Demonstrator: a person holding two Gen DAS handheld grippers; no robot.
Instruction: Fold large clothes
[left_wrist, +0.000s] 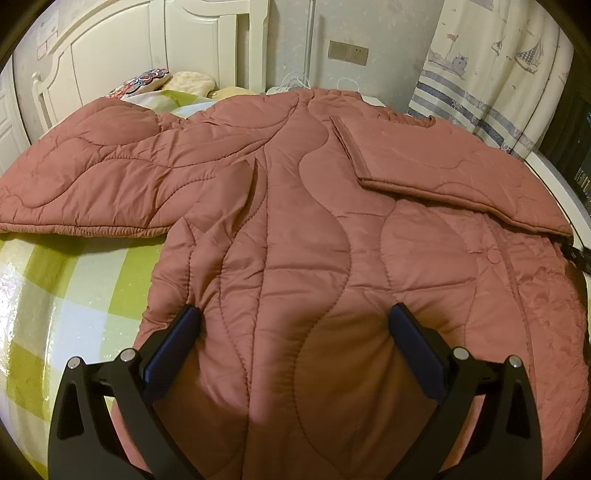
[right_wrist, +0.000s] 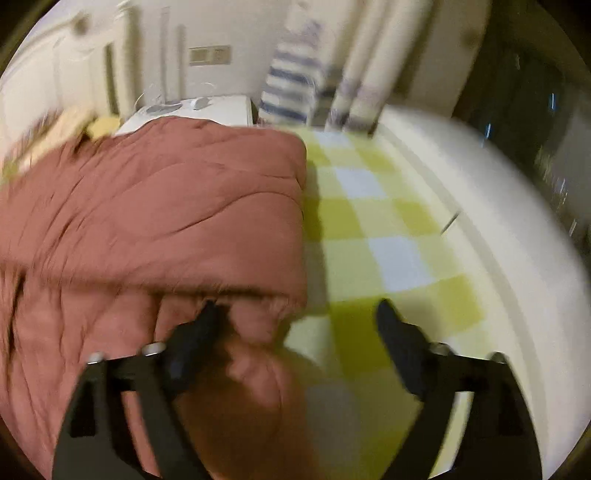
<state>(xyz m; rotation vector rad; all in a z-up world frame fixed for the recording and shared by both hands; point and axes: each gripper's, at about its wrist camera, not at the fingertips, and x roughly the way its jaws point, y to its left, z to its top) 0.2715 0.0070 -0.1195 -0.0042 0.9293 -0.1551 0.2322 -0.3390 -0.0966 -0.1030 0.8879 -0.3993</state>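
A large quilted, brick-red jacket (left_wrist: 295, 206) lies spread on a bed covered by a green, white and pale blue checked sheet (left_wrist: 55, 295). In the left wrist view it fills most of the frame: one sleeve (left_wrist: 92, 173) stretches out flat toward the left edge, and the other sleeve (left_wrist: 454, 173) is folded across the body in the upper right. A round snap (left_wrist: 493, 254) shows at right of centre.

The left gripper (left_wrist: 295, 314) sits low in the frame with its jaws wide apart, both blue pads (left_wrist: 173, 347) over the near part of the jacket and a broad swell of fabric between them; the pads do not clamp it.

The right wrist view is blurred. There the jacket (right_wrist: 147, 221) takes up the left half, its straight edge running down the middle of the frame, with bare checked sheet (right_wrist: 369, 240) to the right. The right gripper (right_wrist: 295, 314) stands with jaws spread wide, straddling that edge: its left finger seems to rest against the jacket, its right finger over the sheet. Nothing is pinched.

A striped curtain (left_wrist: 480, 74) hangs in the upper right.
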